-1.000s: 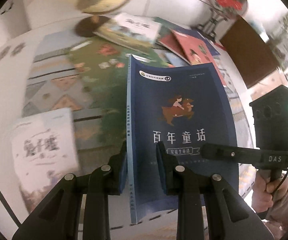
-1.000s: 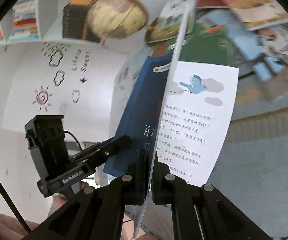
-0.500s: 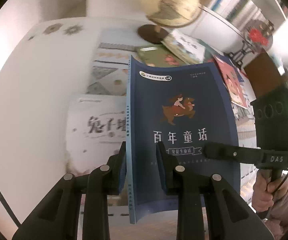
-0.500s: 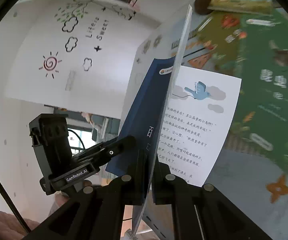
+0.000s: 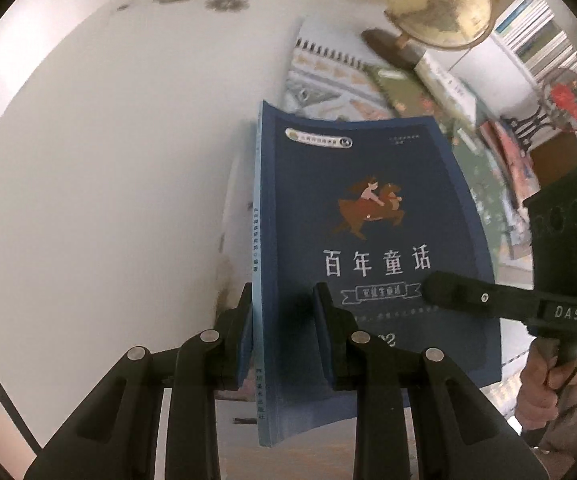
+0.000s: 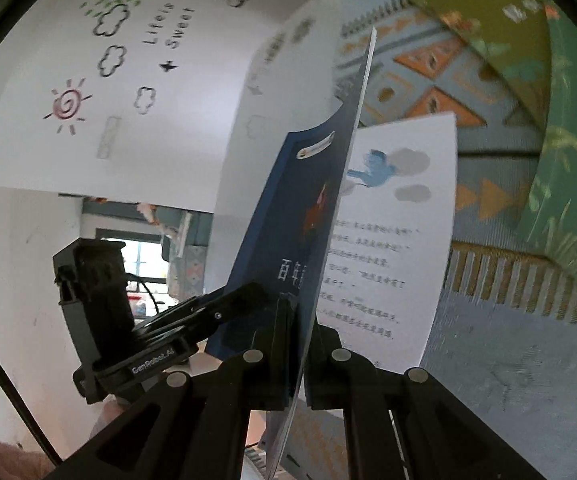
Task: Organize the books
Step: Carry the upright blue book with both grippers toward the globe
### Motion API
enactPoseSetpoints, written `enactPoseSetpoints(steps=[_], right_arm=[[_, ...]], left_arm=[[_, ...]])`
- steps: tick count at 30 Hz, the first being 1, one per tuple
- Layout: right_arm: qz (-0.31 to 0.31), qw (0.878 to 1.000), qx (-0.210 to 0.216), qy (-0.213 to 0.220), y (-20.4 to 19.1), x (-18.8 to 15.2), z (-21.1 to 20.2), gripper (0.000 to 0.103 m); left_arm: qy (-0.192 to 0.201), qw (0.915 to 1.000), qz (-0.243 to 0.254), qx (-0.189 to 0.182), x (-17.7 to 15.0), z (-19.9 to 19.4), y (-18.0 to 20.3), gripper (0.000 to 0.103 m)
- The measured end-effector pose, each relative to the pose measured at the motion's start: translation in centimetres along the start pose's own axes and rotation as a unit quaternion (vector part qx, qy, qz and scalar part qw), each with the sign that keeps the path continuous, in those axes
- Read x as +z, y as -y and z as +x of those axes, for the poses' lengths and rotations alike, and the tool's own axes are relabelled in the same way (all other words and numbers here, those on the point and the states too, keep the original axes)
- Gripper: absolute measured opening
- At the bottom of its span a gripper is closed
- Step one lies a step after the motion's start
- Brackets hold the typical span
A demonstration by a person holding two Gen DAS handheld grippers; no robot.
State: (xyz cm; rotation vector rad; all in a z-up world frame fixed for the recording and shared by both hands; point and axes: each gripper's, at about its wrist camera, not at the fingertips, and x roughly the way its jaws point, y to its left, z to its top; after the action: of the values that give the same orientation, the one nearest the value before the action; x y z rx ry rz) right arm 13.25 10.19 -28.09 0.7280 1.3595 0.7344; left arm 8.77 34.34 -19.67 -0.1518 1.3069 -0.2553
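Observation:
A dark blue paperback point(image 5: 368, 208) with a rider-on-a-bear drawing hangs above the white surface, held from two sides. My left gripper point(image 5: 284, 300) is shut on its spine side near the bottom. My right gripper point(image 5: 432, 284) reaches in from the right and pinches the front cover. In the right wrist view the cover point(image 6: 300, 216) stands edge-on between the fingers of the right gripper point(image 6: 302, 312), lifted off a white text page with a blue bird point(image 6: 392, 248). The left gripper point(image 6: 248, 292) shows there at the book's far side.
A globe point(image 5: 436, 4) stands at the back right, with a patterned spiral notebook point(image 5: 328, 76), a green book point(image 5: 408, 92) and red books point(image 5: 508, 152) spread near it. White wall or tabletop fills the left. A hand point(image 5: 544, 380) holds the right gripper's handle.
Both grippers have carried the blue book sideways, away from the spread of books toward the white area. The white book seen earlier at the left now lies hidden behind it.

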Motion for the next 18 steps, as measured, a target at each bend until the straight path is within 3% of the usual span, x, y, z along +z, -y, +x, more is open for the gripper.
enactPoseSetpoints(steps=[4, 9, 13, 18], right_arm=[[0.032, 0.999, -0.033, -0.004, 0.9, -0.2, 1.2, 0.004], [0.040, 0.998, -0.053, -0.003, 0.5, -0.6, 2.5, 0.004], [0.048, 0.997, -0.055, -0.008, -0.7, 0.2, 4.5, 0.004], [0.062, 0.996, -0.058, -0.006, 0.1, -0.5, 4.5, 0.005]], left_arm=[[-0.011, 0.9999, -0.005, 0.008, -0.3, 1.0, -0.5, 0.025], [-0.023, 0.9986, 0.007, 0.046, -0.6, 1.7, -0.9, 0.029], [-0.033, 0.9989, 0.002, 0.032, -0.4, 1.9, -1.3, 0.031], [-0.033, 0.9973, 0.026, 0.060, -0.4, 2.2, -0.3, 0.031]])
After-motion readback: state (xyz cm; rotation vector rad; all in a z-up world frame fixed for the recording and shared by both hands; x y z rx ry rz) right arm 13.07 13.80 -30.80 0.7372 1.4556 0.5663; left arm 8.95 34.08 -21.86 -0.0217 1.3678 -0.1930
